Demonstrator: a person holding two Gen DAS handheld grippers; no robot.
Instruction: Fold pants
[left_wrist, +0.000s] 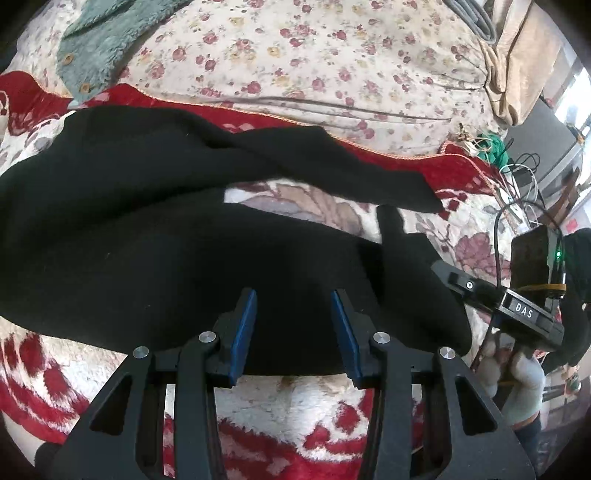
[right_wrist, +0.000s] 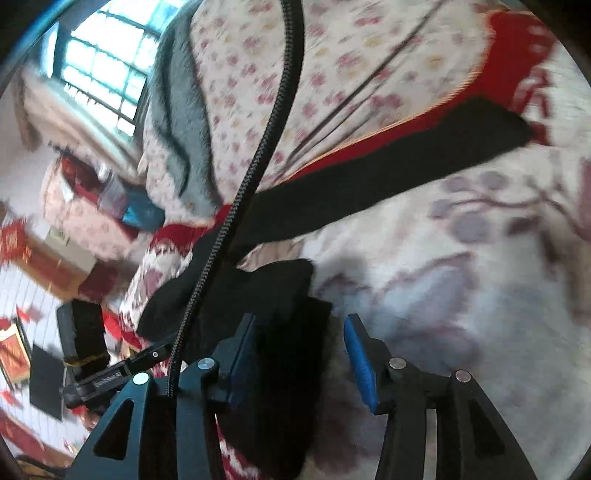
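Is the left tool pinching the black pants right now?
No. The left gripper has its blue fingers spread apart above the black pants, with nothing clamped between them.

– How's the left gripper (left_wrist: 293, 332)?
– Fingers spread apart, nothing between the blue pads.
– And the right gripper (right_wrist: 299, 354)?
– Spread too, tilted; seen right of the left gripper, gripped by a white-gloved hand (left_wrist: 517, 376).
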